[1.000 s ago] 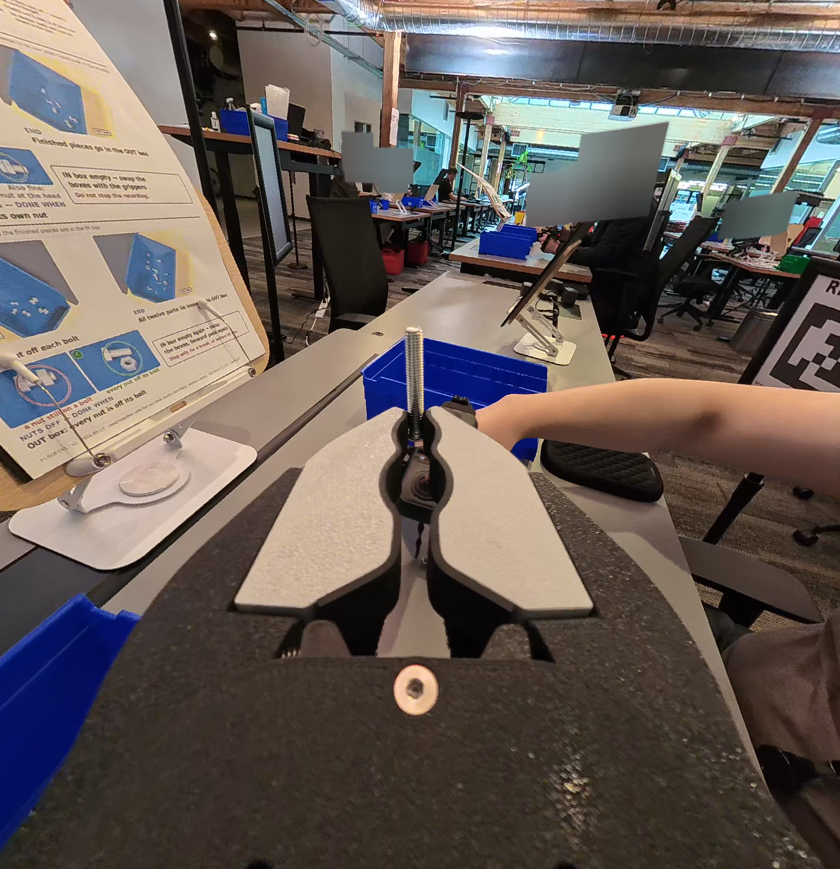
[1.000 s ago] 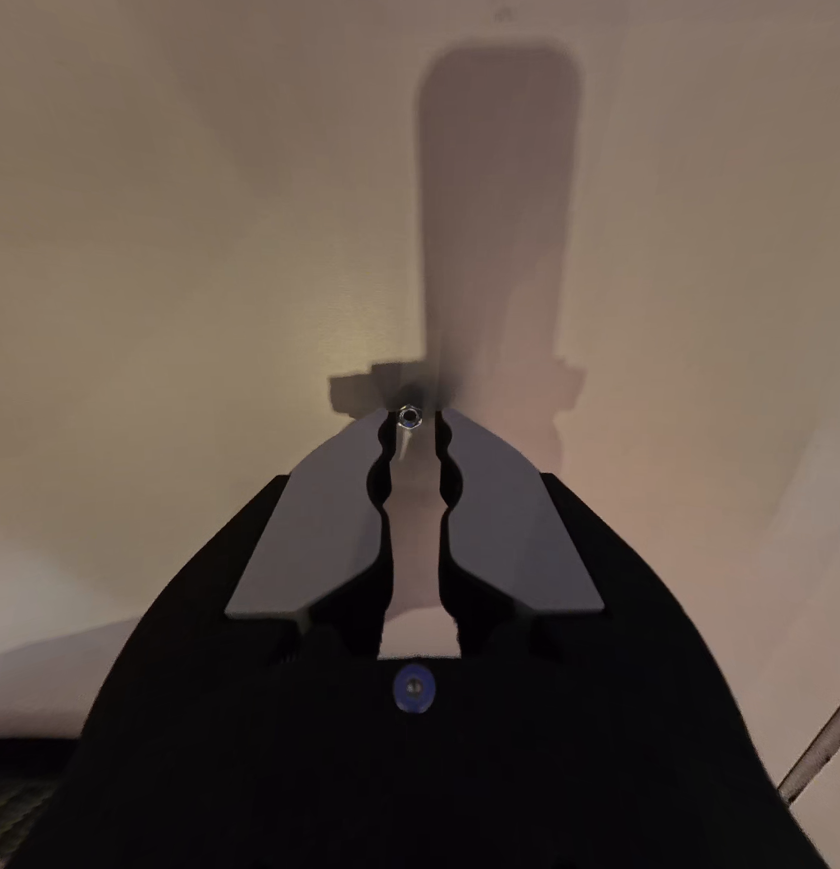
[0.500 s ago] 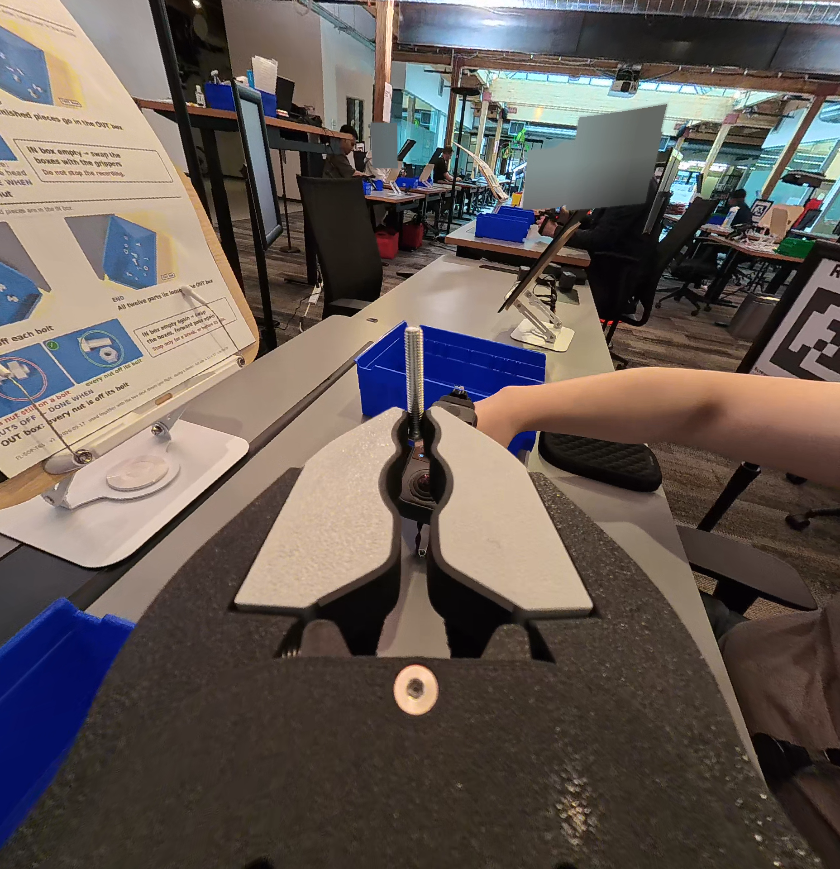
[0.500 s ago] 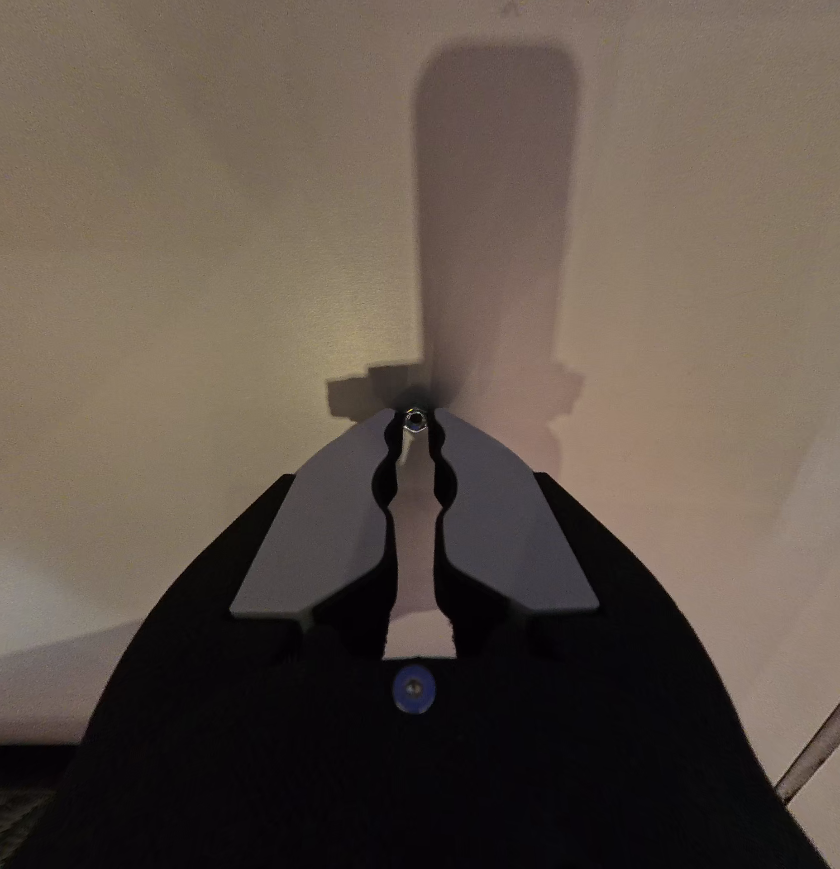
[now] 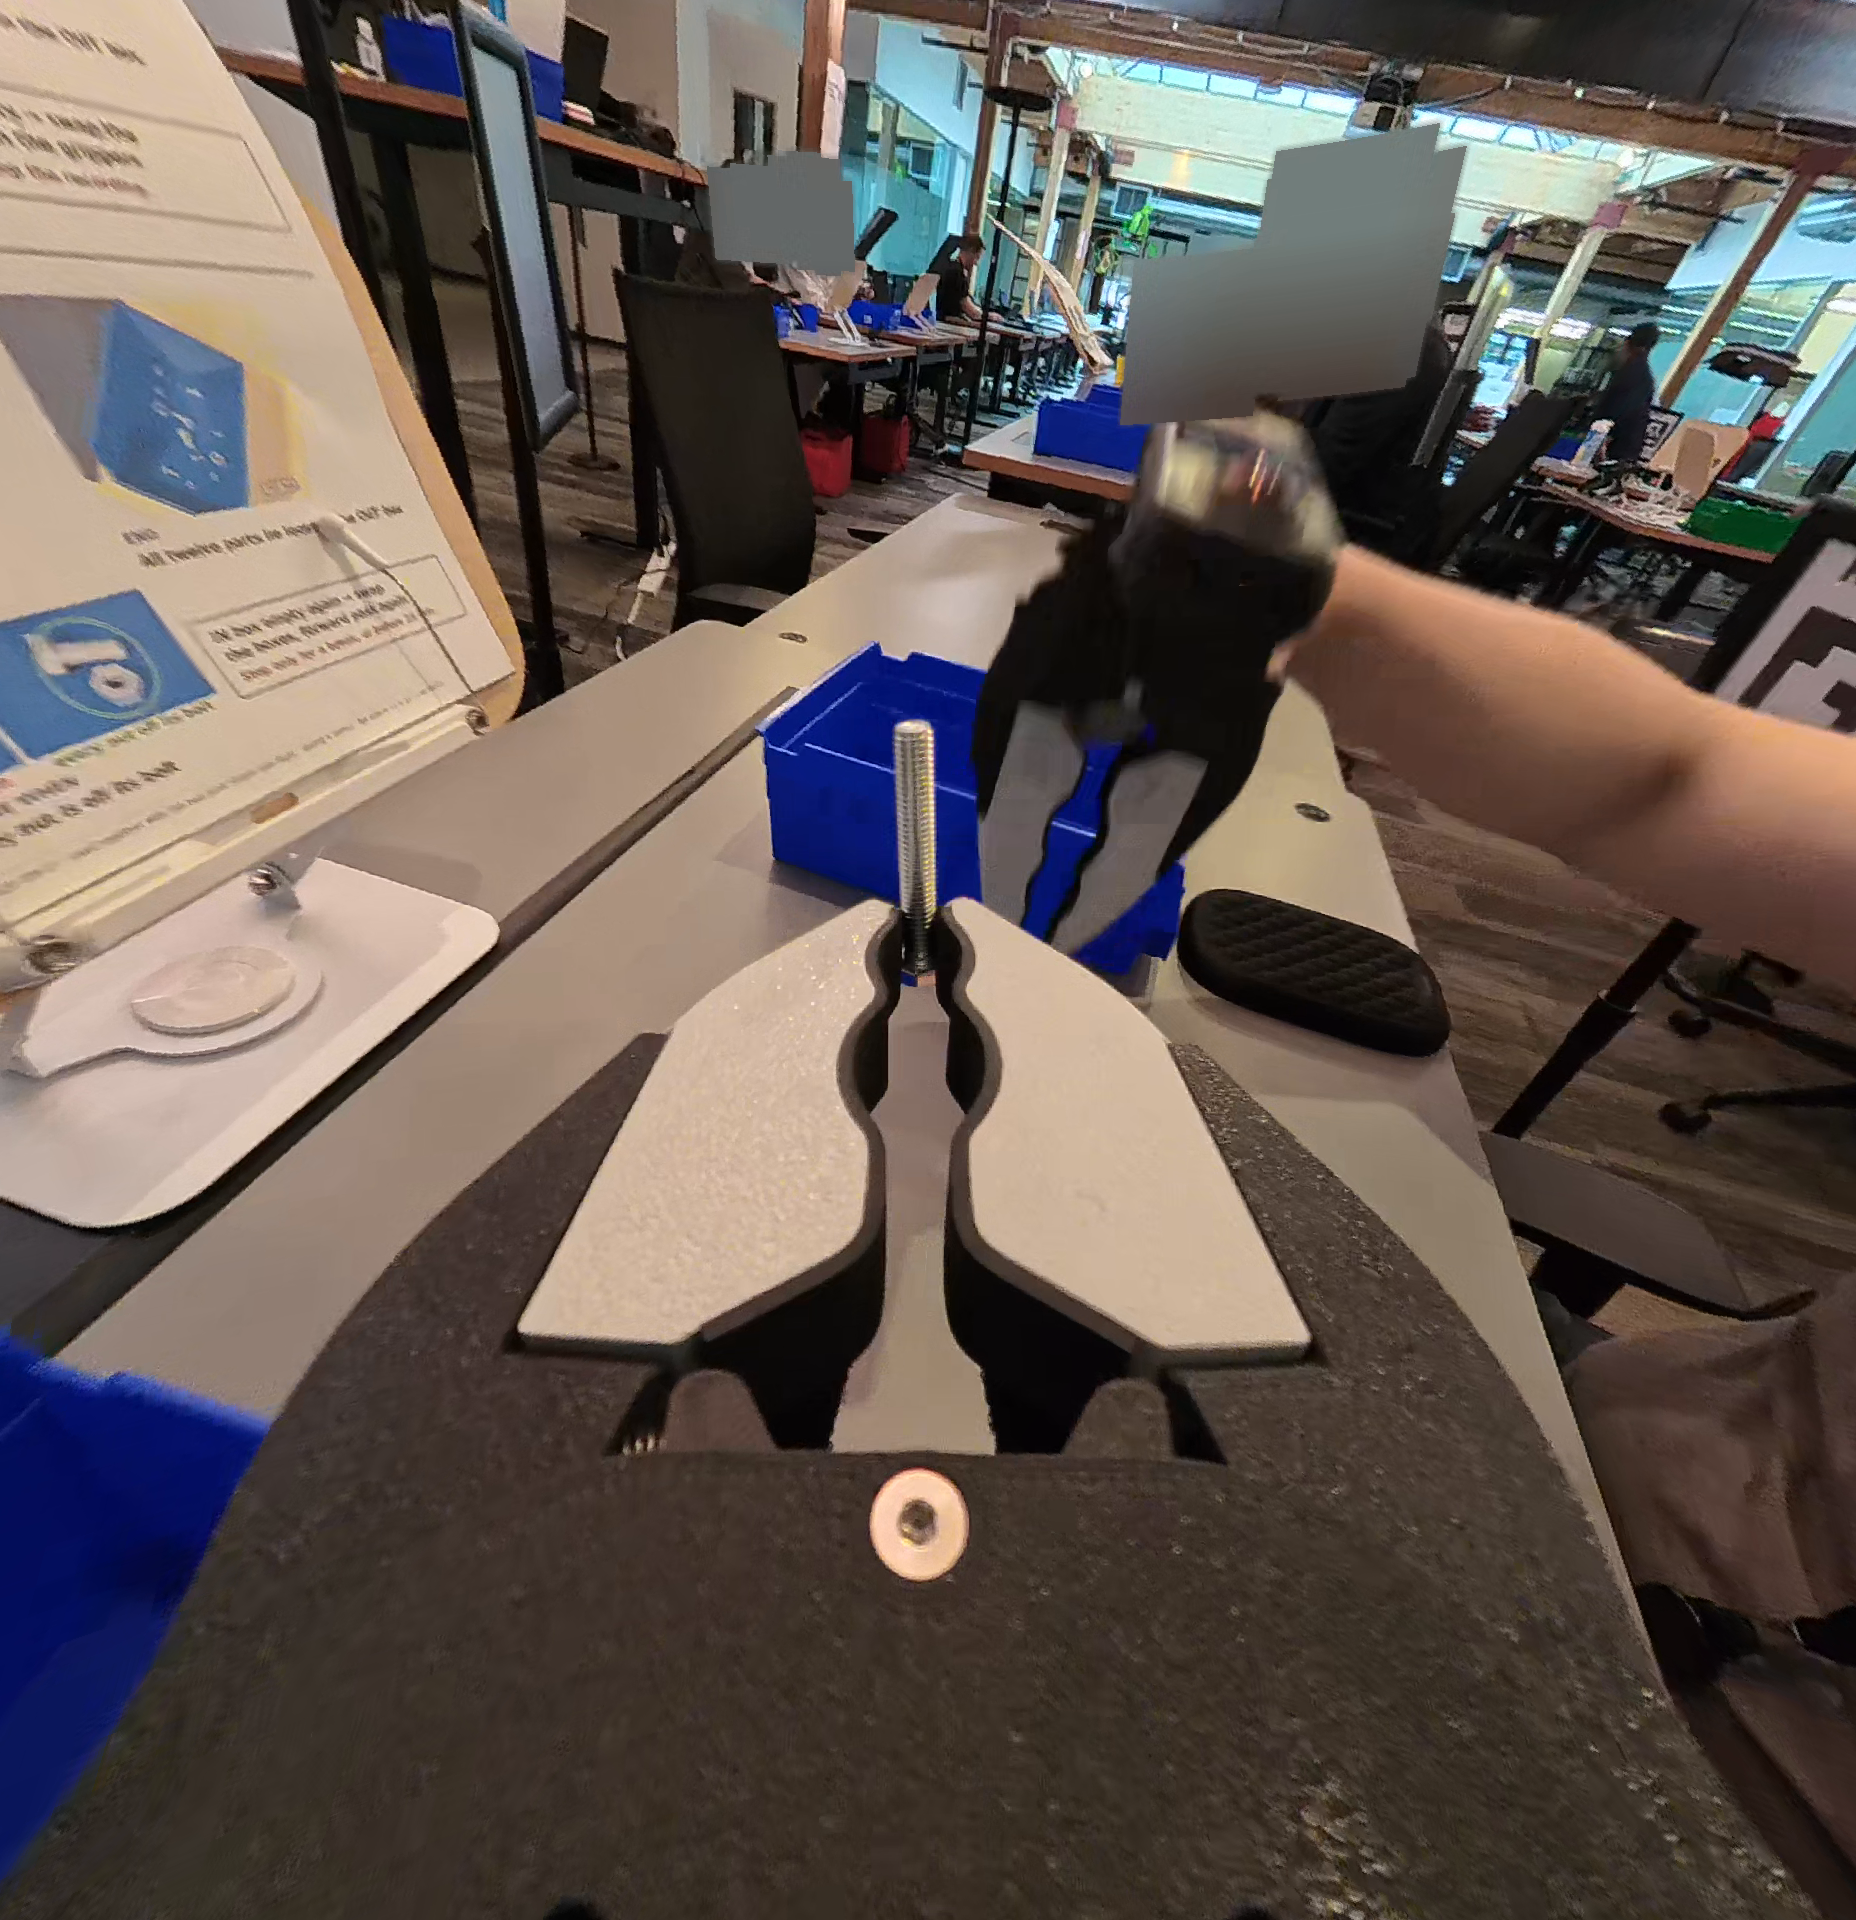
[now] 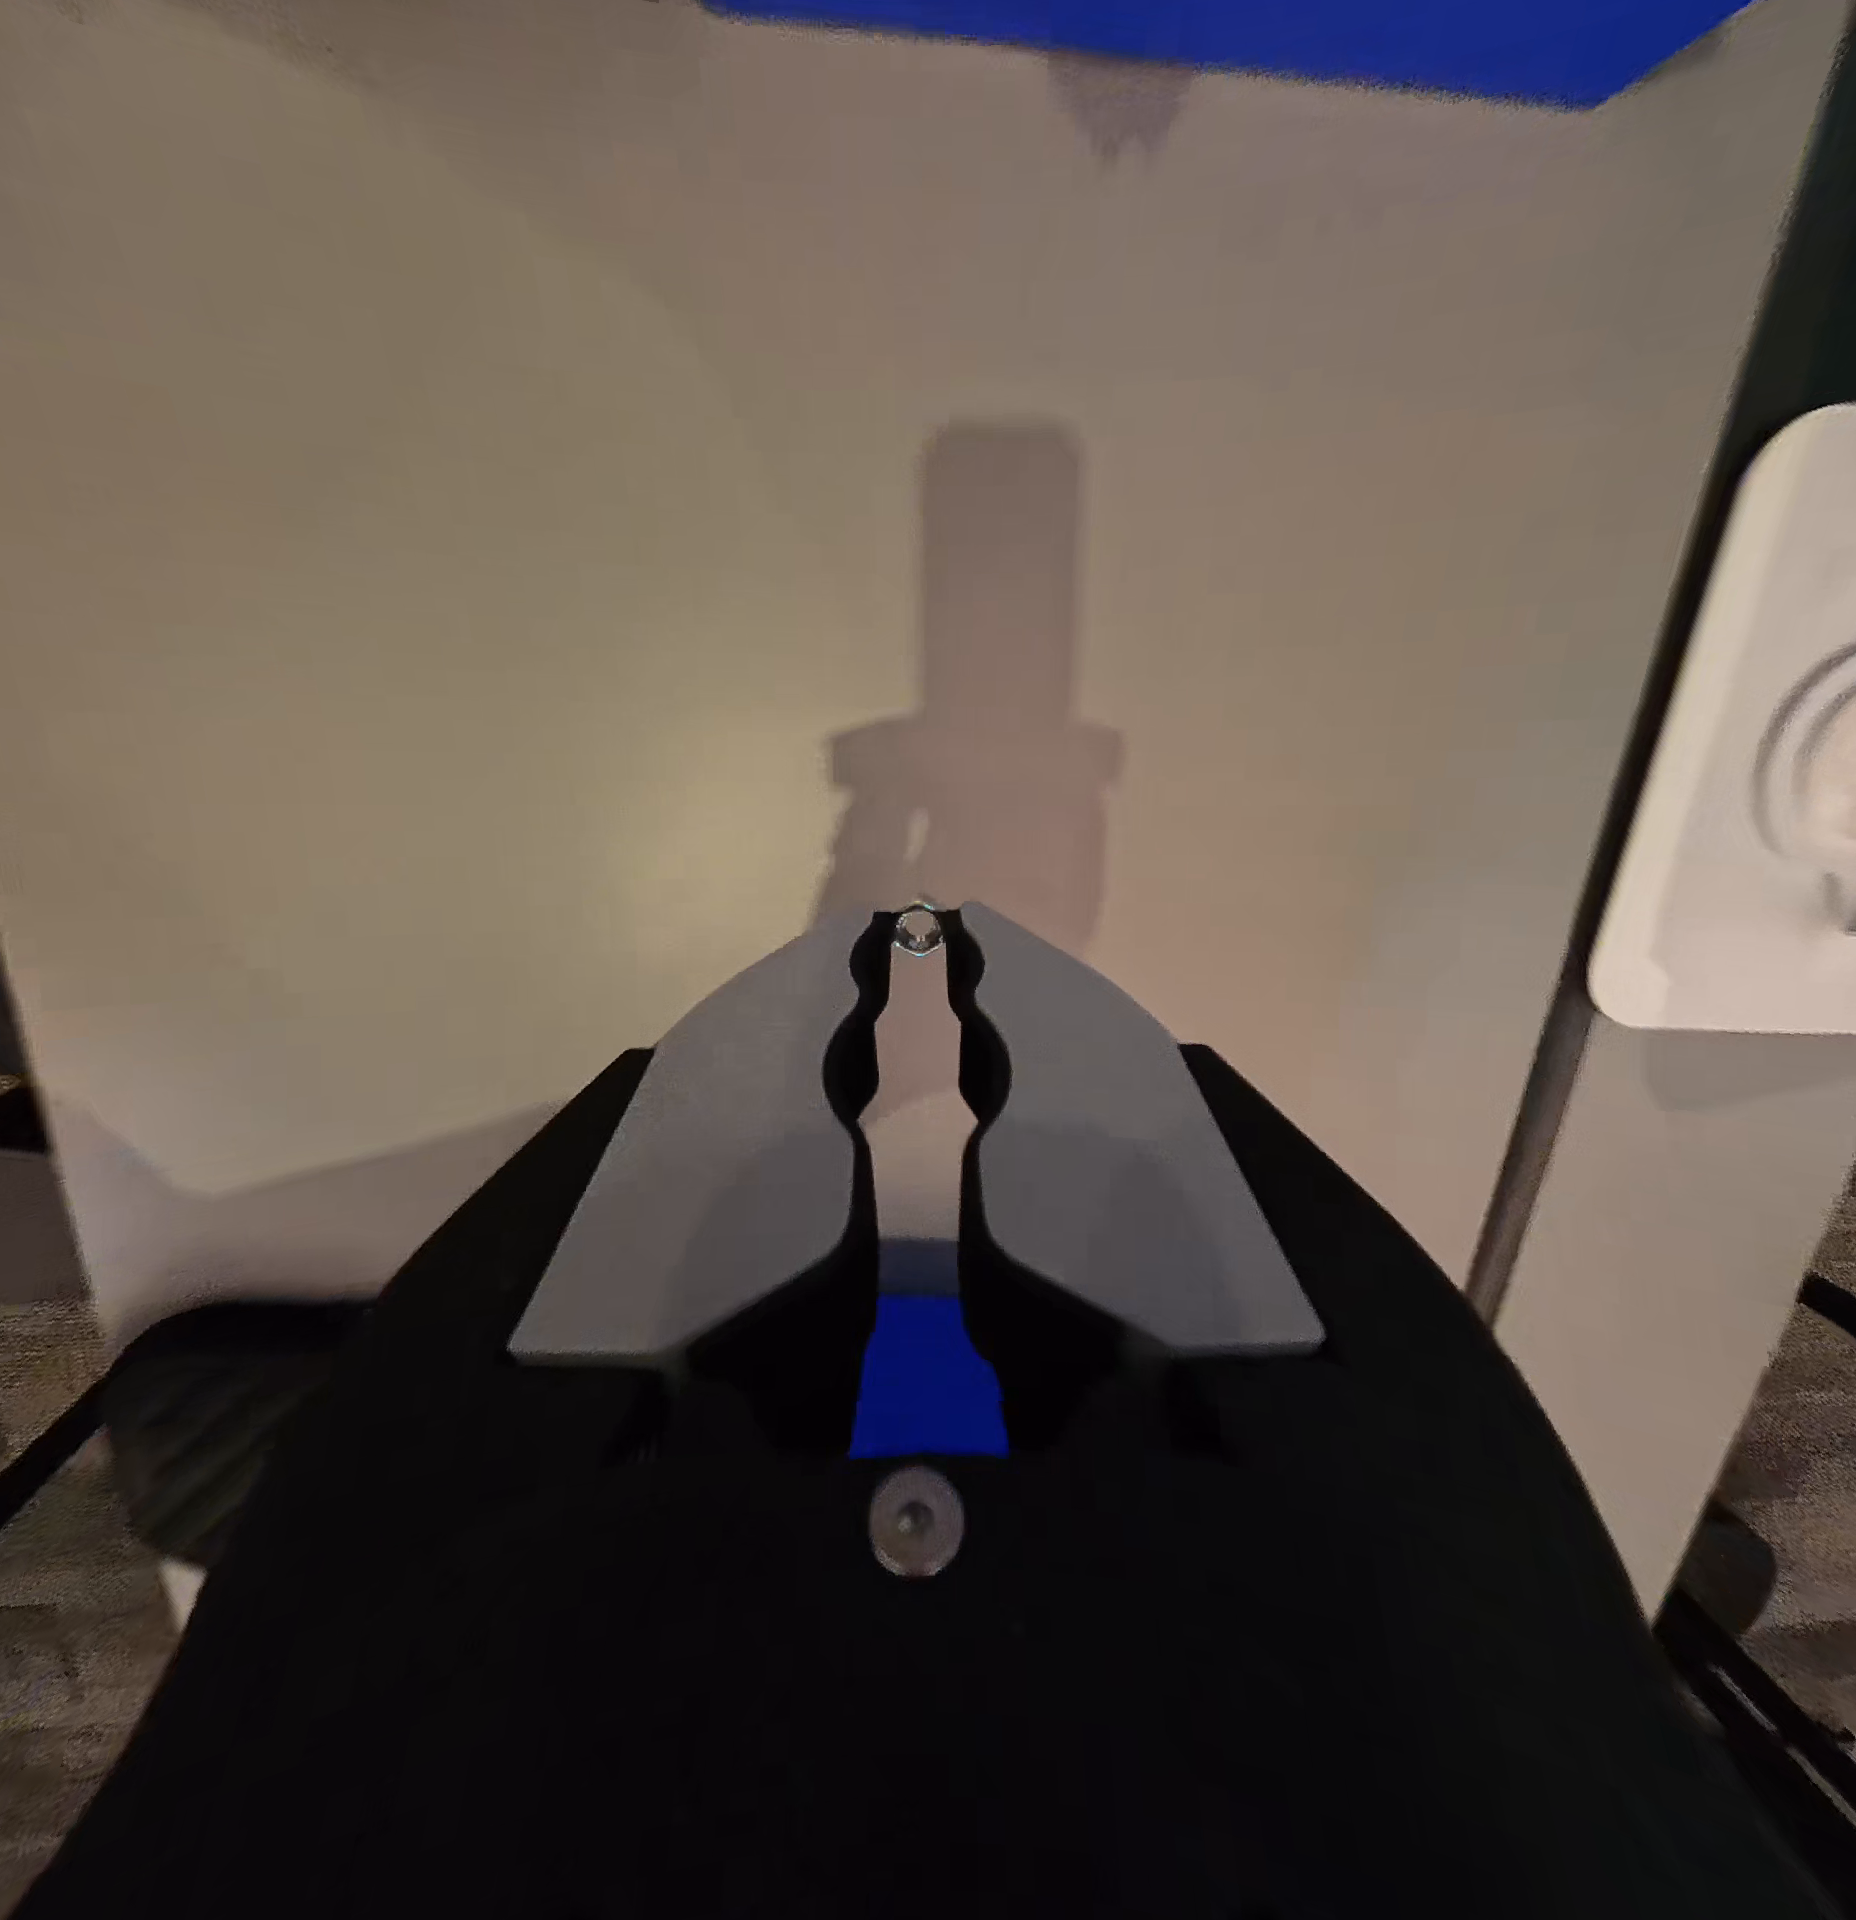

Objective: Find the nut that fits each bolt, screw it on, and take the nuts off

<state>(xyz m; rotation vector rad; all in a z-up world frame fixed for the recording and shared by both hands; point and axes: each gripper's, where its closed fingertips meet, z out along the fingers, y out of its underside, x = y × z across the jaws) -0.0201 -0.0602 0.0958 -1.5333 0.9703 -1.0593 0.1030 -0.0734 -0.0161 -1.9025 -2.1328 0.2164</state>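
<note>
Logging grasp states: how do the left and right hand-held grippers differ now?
The left hand-held gripper clamps a long threaded silver bolt upright; the right hand-held gripper pinches a small silver hex nut at its tips. Left points level over the grey table; right points down at it. Both are shut.

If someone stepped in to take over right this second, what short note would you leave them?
Left claw: shut on the bolt, which stands upright, threads up, bare.
Right claw: shut on a small nut at its tips, lifted above the desk, just right of the bolt in front of the blue bin.
Done: bolt and nut each picked up.
Left: set the nut on the bolt tip, screw it on if it fits, then take it off.
</note>
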